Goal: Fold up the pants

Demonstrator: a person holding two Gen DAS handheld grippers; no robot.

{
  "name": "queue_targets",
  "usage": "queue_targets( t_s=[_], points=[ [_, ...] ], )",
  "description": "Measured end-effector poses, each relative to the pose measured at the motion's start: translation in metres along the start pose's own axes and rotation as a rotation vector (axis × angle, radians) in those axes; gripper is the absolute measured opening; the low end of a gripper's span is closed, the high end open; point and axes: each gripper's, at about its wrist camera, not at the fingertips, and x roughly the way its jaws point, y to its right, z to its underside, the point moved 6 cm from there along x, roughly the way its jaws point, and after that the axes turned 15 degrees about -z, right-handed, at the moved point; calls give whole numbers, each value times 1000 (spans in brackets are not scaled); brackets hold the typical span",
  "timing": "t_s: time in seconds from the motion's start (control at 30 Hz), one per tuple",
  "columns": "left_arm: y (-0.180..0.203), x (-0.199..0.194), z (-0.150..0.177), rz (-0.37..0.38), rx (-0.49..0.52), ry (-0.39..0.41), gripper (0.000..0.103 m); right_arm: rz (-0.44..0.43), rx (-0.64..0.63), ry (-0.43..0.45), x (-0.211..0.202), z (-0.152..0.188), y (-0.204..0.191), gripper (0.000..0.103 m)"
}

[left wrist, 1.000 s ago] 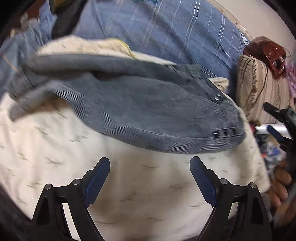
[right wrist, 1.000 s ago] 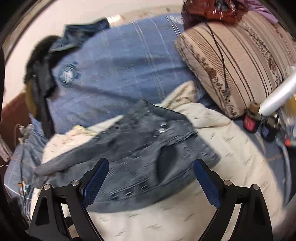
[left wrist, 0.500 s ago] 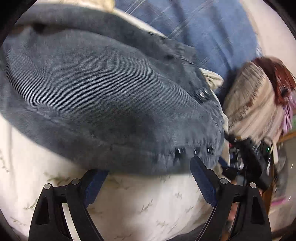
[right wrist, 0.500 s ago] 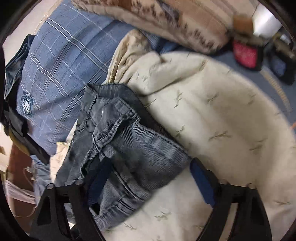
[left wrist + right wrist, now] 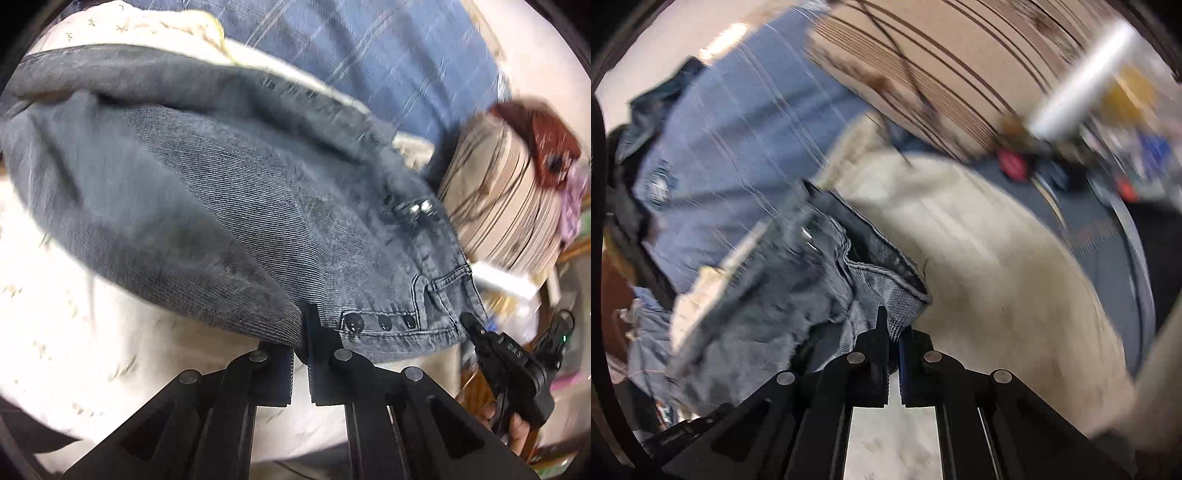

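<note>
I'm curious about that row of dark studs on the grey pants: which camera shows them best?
The left wrist view. The three studs sit sharp along the near edge of the pants, right beside the left gripper. The right wrist view is blurred; it shows crumpled waistband fabric and no row of studs I can make out.

I count one pair of pants (image 5: 229, 206), two tongs (image 5: 301, 328) (image 5: 892, 328), one striped pillow (image 5: 502, 206), one cream blanket (image 5: 990, 266).

pants (image 5: 221, 206) – ribbed grey corduroy, shiny metal snaps (image 5: 382, 323); cream blanket (image 5: 92, 332) – soft matt cloth; matt black plastic grippers.
</note>
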Motion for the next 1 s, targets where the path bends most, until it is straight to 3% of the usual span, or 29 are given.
queue_targets(
  t_s=[0.07,0.17,0.23,0.3,0.4,0.47,0.5,0.57,0.7,0.83,0.87,1.0],
  points=[
    [-5,16,7,-50,35,-3,5,83,36,-58,19,24,21,3],
    [-12,32,13,-113,76,-5,8,175,-23,-162,48,37,32,8],
    [-15,27,13,-103,102,6,17,161,-47,-84,34,27,23,19],
    [-11,11,21,-56,154,21,38,162,-104,25,13,15,8,64],
    [-23,-32,21,-9,216,107,49,60,-203,135,-11,5,-30,72],
    [-36,-63,16,-4,223,182,53,-95,-289,133,-13,4,-73,75],
    [-44,-80,13,-17,209,224,58,-162,-328,121,-8,7,-95,82],
    [-70,-109,-7,-73,147,306,65,-265,-395,73,4,10,-131,86],
    [-141,-155,-54,-296,47,475,66,-466,-544,-81,59,38,-216,86],
    [-201,-178,-80,-482,33,539,67,-536,-691,-279,117,63,-281,86],
    [-204,-172,-88,-520,28,546,68,-561,-737,-346,134,69,-300,86],
    [-230,-139,-124,-626,39,519,69,-579,-879,-452,167,88,-346,86]
  ],
)
